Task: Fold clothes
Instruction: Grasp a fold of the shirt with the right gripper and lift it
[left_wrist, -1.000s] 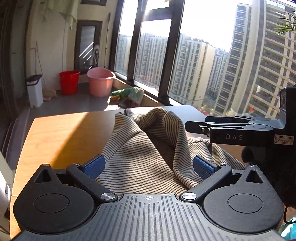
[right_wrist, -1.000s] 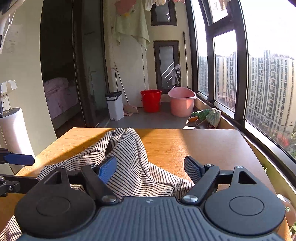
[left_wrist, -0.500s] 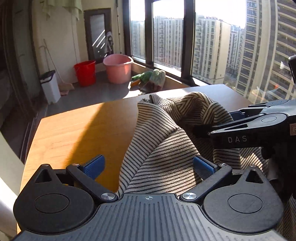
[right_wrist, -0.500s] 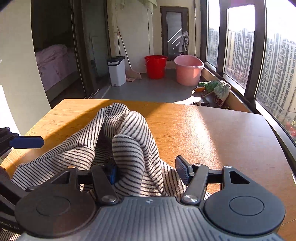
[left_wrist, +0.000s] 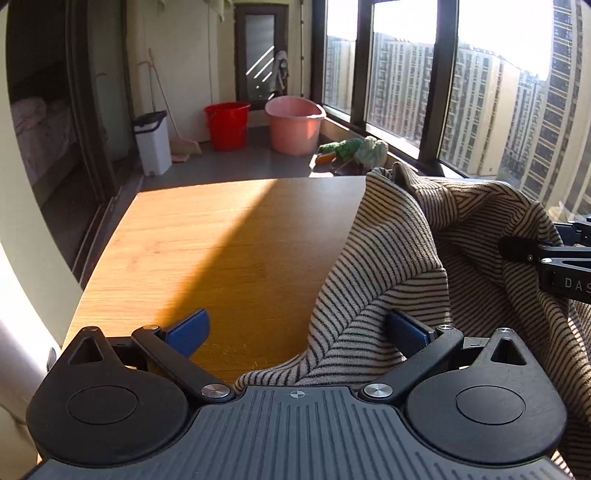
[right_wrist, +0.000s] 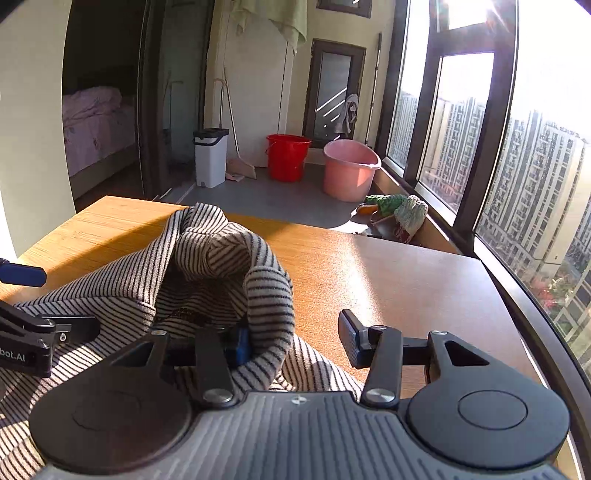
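A beige garment with thin dark stripes (left_wrist: 399, 266) lies bunched in a heap on the wooden table (left_wrist: 207, 243); it also shows in the right wrist view (right_wrist: 221, 266). My left gripper (left_wrist: 295, 332) is open, and the cloth drapes over its right finger and lies between the jaws. My right gripper (right_wrist: 295, 336) is open too, with a fold of the cloth draped over its left finger (right_wrist: 240, 343). Each gripper shows in the other's view: the right one (left_wrist: 554, 258) pressed into the heap, the left one (right_wrist: 29, 332) at the left edge.
The table's far edge (right_wrist: 332, 229) faces a balcony floor with a red bucket (right_wrist: 288, 157), a pink tub (right_wrist: 349, 173), a white bin (right_wrist: 210, 157) and a green-and-white bundle (right_wrist: 402, 210). Large windows run along the right side.
Both grippers have shifted: the left view has swung so the garment now sits to its right. The cloth heap has bunched higher over the right gripper's left finger.
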